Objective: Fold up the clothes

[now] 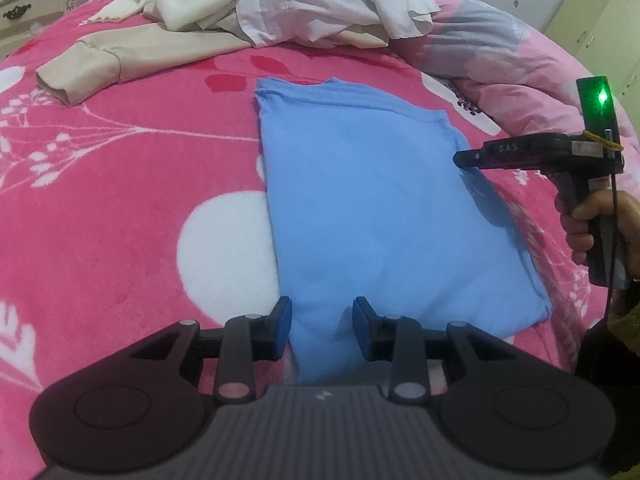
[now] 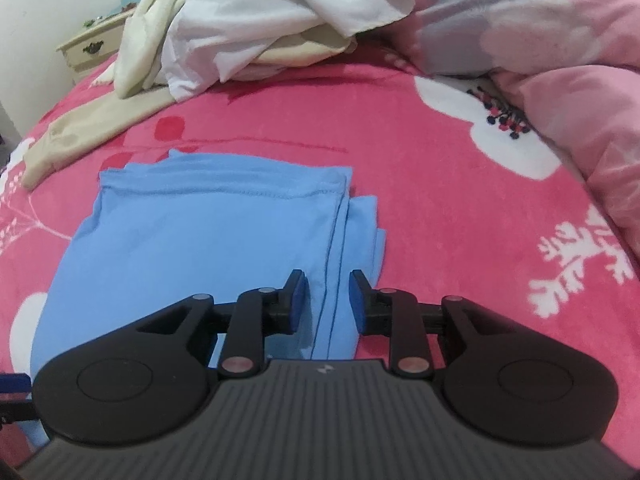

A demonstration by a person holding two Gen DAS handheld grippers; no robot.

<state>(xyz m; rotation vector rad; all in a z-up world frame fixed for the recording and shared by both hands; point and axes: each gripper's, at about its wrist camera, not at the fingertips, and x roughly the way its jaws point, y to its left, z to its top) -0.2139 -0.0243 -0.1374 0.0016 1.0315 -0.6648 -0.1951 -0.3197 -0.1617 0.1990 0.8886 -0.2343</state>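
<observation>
Garment under folding: a light blue shirt, already doubled lengthwise into a long panel, is lying flat on the pink flowered blanket of a bed. In the left wrist view the shirt is occupying the centre, its stitched hem at 12 o'clock and its near end at 6 o'clock.

The left gripper is standing over that near end with its jaws parted; blue cloth is showing in the gap between the blue pads, and neither pad is pressing on it.

The right gripper is sitting at the shirt's 3 o'clock edge, where the stacked fold layers are showing as parallel lines. Its jaws are also parted, with the layered edge lying between them but not being squeezed. In the left wrist view this gripper is appearing from the side, its tip at the shirt's edge; a hand is wrapping its grip, and a green light is glowing on top.

Beyond the shirt, at 12 o'clock, a heap of white and cream clothes is resting on the blanket, a beige sleeve trailing out toward 10 o'clock. A pink and grey quilt is lying bunched at 1 o'clock in the right wrist view, and a cream bedside drawer is standing at 10 o'clock.
</observation>
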